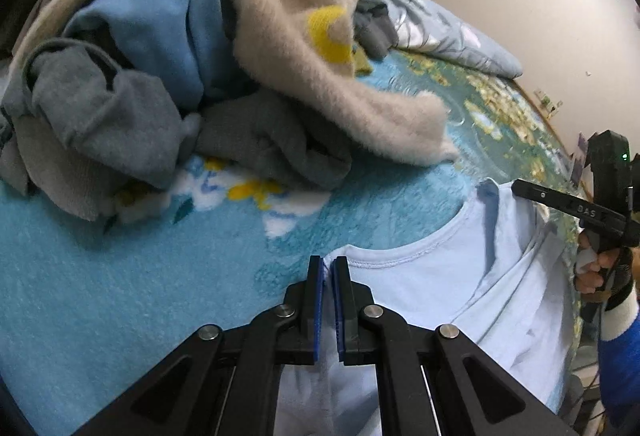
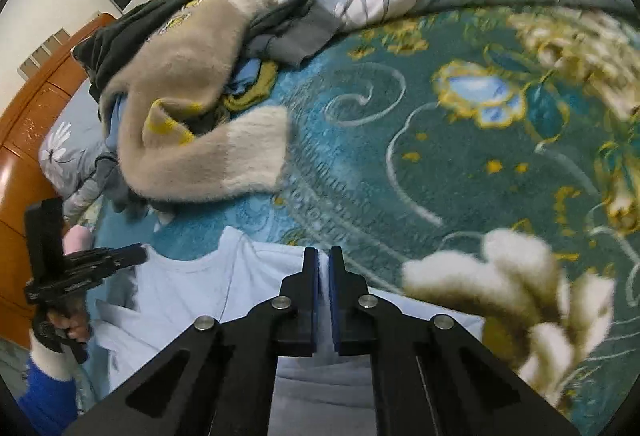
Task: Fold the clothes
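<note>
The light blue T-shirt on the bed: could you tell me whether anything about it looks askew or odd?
Yes. The light blue T-shirt is not lying flat: a diagonal ridge runs down from its neckline, and its right shoulder is bunched near the right claw. The left claw pinches the other shoulder. Behind it, the clothes pile is an unsorted heap.

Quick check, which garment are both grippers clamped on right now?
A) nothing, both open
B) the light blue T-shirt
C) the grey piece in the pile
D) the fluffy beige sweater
B: the left gripper and the right gripper are each shut on an edge of the light blue T-shirt, while the beige sweater lies untouched on the clothes pile farther back on the bed.
</note>
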Motion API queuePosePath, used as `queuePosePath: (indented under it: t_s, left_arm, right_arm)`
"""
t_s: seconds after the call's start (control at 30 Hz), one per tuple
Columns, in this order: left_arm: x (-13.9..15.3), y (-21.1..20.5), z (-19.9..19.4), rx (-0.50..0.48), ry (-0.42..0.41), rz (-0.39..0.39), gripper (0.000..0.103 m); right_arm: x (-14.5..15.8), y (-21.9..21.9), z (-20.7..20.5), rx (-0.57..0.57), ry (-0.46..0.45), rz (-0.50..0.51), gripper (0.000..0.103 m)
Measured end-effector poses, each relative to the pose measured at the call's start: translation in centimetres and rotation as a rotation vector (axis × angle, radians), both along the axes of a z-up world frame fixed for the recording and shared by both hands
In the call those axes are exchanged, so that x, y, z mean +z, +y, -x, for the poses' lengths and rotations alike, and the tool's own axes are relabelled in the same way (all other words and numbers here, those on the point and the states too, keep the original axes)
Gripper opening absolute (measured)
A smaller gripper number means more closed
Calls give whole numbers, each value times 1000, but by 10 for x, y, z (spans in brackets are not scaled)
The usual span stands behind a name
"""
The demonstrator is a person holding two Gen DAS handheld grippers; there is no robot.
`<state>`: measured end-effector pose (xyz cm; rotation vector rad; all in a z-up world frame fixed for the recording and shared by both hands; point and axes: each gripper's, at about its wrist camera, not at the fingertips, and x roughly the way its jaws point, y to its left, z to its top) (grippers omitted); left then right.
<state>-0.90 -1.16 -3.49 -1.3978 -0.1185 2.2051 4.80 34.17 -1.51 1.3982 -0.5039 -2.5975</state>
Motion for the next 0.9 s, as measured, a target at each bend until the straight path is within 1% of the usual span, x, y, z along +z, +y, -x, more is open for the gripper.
queuePosePath:
  t_s: [0.07,0.17,0.2,0.27,0.3,0.37,0.4,0.43,0.47,0.5,0.53,0.63,0.67,0.73,0.83,0.9]
  left_arm:
    - [-4,1,3,4,-10,12,6]
    - [-13,-1,6,24,-47,-3,6]
    - [-14,-3,6,30,-53,-16,9]
    - [-10,-9,5,38,-62,-46,9]
    - [-6,-13,3,45,-65,-59,12]
    - [4,-26,-3,101,-38,-36,18]
    - [10,-33,-7,133,-22,-20,23]
    - [13,-42,-15,159,-16,-28,28]
    - [16,-50,-25,181,-15,-48,30]
    - [19,-59,-35,204,-14,-68,35]
    - [22,-68,-45,226,-13,-88,38]
    - [18,-84,-78,242,-49,-169,42]
    - [16,-87,-87,247,-62,-184,43]
    - [10,-89,-104,258,-87,-201,44]
    - [2,-86,-118,260,-123,-234,44]
    - [-1,-80,-124,240,-143,-271,44]
  right_arm:
    - [2,1,2,-18,8,3,4]
    - [-8,-4,7,-26,-32,-44,4]
    - [-12,-5,8,-31,-49,-51,5]
    - [-11,1,6,-53,-54,-18,5]
    - [-8,5,4,-61,-45,8,8]
    - [6,15,-7,-96,-7,-14,12]
    - [14,20,-12,-115,15,-32,14]
    - [19,26,-20,-132,29,-41,15]
    - [24,33,-29,-148,41,-48,19]
    - [26,40,-39,-156,45,-41,22]
    - [26,47,-49,-161,44,-29,23]
    - [18,62,-76,-168,21,37,26]
    - [14,65,-84,-171,11,64,27]
    - [9,66,-93,-173,4,129,28]
    - [2,66,-105,-175,-5,227,29]
    - [-2,66,-113,-177,-10,293,30]
